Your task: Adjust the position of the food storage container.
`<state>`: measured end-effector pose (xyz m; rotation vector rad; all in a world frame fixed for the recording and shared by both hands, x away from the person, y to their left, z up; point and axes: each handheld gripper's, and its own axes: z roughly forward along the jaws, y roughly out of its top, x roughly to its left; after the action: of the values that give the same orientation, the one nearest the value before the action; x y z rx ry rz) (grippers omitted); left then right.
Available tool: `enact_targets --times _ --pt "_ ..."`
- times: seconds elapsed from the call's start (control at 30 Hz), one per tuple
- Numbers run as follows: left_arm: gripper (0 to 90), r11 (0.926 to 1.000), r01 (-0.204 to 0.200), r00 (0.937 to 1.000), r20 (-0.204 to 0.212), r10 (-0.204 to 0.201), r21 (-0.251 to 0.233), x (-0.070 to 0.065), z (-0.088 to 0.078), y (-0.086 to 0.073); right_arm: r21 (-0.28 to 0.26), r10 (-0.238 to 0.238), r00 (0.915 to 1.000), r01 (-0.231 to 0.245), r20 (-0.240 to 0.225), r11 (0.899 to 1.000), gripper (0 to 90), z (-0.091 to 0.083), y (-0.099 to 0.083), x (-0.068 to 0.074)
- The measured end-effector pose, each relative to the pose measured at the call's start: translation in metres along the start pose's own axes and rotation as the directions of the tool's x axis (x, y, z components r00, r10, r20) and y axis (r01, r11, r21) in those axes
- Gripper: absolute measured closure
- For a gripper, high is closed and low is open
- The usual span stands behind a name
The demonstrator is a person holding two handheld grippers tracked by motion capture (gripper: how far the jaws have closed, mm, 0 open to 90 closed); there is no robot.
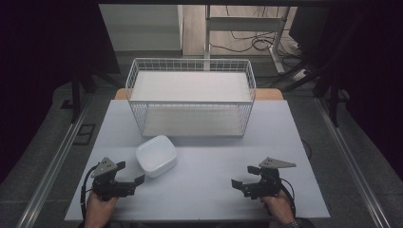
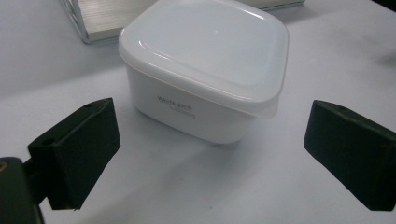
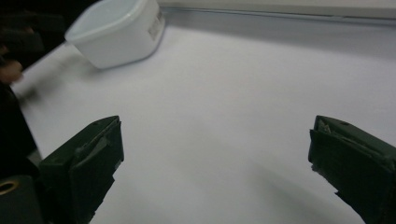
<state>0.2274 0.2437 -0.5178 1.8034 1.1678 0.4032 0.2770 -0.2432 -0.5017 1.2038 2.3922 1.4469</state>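
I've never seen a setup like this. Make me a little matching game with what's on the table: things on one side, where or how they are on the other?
Things:
1. lidded box
2. wire basket
3. left claw
4. right claw

Descriptions:
A. far end of the table
B. open, bare table ahead
C. white, between basket and left claw
D. open, aimed at the box

Pairs: 1-C, 2-A, 3-D, 4-B
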Motion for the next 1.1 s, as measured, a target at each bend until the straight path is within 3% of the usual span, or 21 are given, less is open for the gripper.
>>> enact_targets --times 0.07,0.13,0.23,0.27,0.3,0.33,0.63,0.83,0.97,1.1 --pt "3.3 1.0 -0.002 1.0 -0.004 0.002 0.002 0.001 0.0 -0.001 0.016 -0.022 0.9996 0.021 0.017 1.0 1.2 -0.001 -0.001 -0.001" --pt "2.7 0.9999 -0.014 0.9997 -0.021 0.014 0.006 0.002 0.001 -0.002 0.05 -0.1 0.991 0.095 0.09 0.994 0.0 0.001 -0.003 -0.001" --pt "1.7 0.9985 -0.046 0.998 -0.043 0.047 0.029 0.002 0.005 -0.005 0.053 -0.117 0.9889 0.112 0.092 0.992 0.0 0.002 -0.004 -0.001" --pt "1.6 0.9979 -0.053 0.9974 -0.047 0.055 0.036 0.002 0.005 -0.005 0.074 -0.144 0.9817 0.135 0.125 0.988 0.0 0.004 -0.005 -0.001" --pt "1.6 0.9976 -0.056 0.9972 -0.048 0.058 0.042 0.001 0.006 -0.005 0.074 -0.144 0.9817 0.135 0.125 0.988 0.0 0.004 -0.005 -0.001" --pt "1.5 0.9969 -0.06 0.9967 -0.051 0.063 0.051 0.001 0.006 -0.004 0.105 -0.182 0.9708 0.167 0.156 0.98 0.0 0.006 -0.007 0.0" --pt "0.7 0.9969 -0.036 0.9969 -0.068 0.041 0.069 0.003 0.004 -0.003 0.084 -0.178 0.9728 0.167 0.148 0.982 0.0 0.005 -0.004 0.003" --pt "0.7 0.9946 -0.077 0.9966 -0.025 0.079 0.069 0.0 0.0 -0.001 0.076 -0.175 0.9719 0.165 0.157 0.983 0.0 0.004 -0.001 0.002" --pt "5.9 0.992 -0.09 0.9927 -0.072 0.097 0.089 -0.001 -0.002 0.0 0.068 -0.178 0.9723 0.17 0.151 0.983 0.0 0.004 0.002 0.006" --pt "12.5 0.9944 -0.06 0.9936 -0.09 0.067 0.087 0.003 -0.004 0.001 0.083 -0.194 0.9682 0.183 0.158 0.98 0.0 0.006 0.005 0.009"
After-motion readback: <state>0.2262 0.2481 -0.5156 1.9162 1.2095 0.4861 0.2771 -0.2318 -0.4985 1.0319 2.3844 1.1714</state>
